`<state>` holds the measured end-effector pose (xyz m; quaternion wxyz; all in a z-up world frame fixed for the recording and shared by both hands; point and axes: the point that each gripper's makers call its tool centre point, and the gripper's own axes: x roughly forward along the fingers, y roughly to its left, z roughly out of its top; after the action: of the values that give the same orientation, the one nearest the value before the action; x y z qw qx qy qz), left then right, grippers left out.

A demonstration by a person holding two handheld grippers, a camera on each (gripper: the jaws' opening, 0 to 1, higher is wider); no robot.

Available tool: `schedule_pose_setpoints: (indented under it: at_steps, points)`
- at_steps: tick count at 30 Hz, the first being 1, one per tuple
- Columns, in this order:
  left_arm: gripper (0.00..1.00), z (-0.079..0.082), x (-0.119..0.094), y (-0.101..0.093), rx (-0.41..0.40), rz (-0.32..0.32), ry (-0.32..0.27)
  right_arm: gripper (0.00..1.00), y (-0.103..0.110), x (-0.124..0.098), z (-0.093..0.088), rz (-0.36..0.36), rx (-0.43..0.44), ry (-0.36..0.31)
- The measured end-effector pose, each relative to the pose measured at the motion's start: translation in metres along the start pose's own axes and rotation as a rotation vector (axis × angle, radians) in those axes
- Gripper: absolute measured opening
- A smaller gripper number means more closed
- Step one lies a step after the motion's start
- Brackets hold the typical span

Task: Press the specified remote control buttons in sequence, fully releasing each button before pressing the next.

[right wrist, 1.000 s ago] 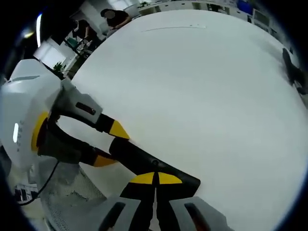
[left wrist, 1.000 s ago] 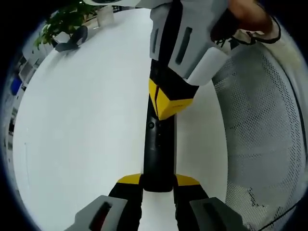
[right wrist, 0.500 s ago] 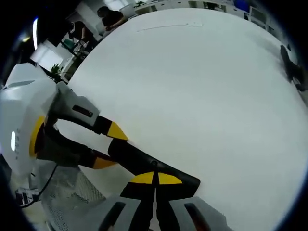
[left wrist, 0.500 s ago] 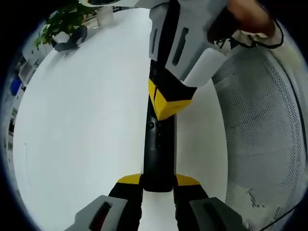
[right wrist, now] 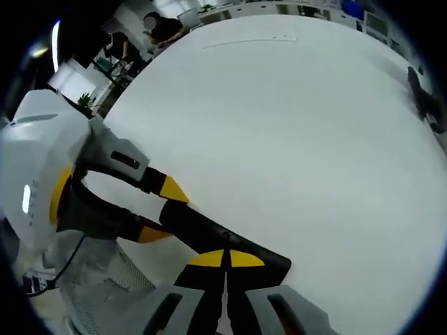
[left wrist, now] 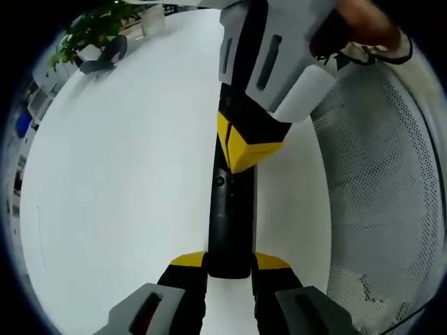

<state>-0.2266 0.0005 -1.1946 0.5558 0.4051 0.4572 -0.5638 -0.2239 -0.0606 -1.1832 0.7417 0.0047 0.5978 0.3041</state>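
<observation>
The right gripper (right wrist: 225,259) rises from the bottom with its yellow-tipped jaws pressed together, their tips resting on the near end of a black remote control (right wrist: 222,241). The remote runs up and to the left from those tips across a white table (right wrist: 293,132). At its far end the left gripper (right wrist: 155,209) comes in from the left, one jaw on either side of the remote, clamping it. A person (right wrist: 162,26) sits beyond the table's far edge, upper left.
</observation>
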Motion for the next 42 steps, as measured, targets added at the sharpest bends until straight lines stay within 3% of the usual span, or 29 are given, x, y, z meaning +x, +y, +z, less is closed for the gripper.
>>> schedule_pose_setpoints:
  at_steps: [16,28,42]
  points:
    - [0.23,0.0,-0.001,-0.001,-0.003,-0.015,0.001,0.0,-0.001,-0.006,-0.012,0.037,0.028,0.06]
    - [0.23,0.0,0.0,-0.001,0.0,-0.01,-0.002,0.0,-0.002,-0.003,-0.015,0.02,-0.009,0.088]
    - [0.23,-0.001,0.0,0.0,0.03,0.005,0.006,0.0,-0.003,0.001,-0.015,0.0,0.008,0.129]
